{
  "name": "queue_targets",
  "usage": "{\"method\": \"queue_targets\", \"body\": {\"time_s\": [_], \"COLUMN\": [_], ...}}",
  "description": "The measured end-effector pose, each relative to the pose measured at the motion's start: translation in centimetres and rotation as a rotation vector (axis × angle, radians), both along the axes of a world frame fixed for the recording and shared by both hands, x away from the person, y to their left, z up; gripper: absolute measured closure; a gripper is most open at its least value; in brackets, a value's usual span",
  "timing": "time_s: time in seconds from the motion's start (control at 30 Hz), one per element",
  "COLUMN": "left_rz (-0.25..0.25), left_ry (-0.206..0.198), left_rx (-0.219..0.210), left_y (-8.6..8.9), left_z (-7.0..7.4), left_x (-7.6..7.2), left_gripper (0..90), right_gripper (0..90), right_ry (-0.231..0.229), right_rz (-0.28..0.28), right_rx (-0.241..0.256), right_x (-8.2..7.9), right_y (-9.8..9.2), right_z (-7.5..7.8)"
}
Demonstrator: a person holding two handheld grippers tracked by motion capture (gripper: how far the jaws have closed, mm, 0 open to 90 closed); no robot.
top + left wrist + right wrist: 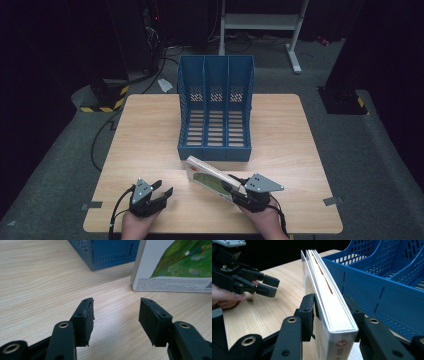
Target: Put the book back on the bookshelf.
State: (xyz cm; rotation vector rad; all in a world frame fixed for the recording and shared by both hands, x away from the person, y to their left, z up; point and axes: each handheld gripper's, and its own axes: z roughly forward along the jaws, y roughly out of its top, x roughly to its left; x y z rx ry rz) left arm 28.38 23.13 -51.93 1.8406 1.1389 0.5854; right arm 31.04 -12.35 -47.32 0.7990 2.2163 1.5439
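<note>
The file rack (216, 107) is showing a bright blue all over, with rows of little holes and slots making a pattern on its walls and floor. The table (150, 130) is wearing a pale wood look with thin wavy lines running along it. The book (210, 179) is showing a white cover with a green, grassy picture, small grey print under it, a thin orange stripe along its edge and a small red mark on its spine. The left gripper (161, 191) and right gripper (234, 189) are looking black, with grey plates on top.
</note>
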Motion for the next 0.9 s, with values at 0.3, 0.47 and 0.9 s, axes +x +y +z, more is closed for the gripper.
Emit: {"method": "queue_targets", "body": {"time_s": [0.3,0.47,0.9], "left_rz": [0.063,0.080,0.024], "left_ry": [0.031,0.060,0.153], "left_rx": [0.050,0.061,0.156], "left_y": [0.1,0.1,1.1], "left_z": [-0.1,-0.2,0.4], "left_x": [0.2,0.4,2.8], "left_gripper": [43.0,39.6,33.8], "right_gripper": [67.4,66.8,70.9], "right_ry": [-0.001,-0.016,0.026], "right_rz": [0.007,-0.009,-0.031], "right_rx": [-0.031,-0.024,-0.025], "right_x": [-0.4,-0.6,-0.6], "right_y": [0.7,0.8,0.9], "right_z": [-0.4,-0.5,-0.2]}}
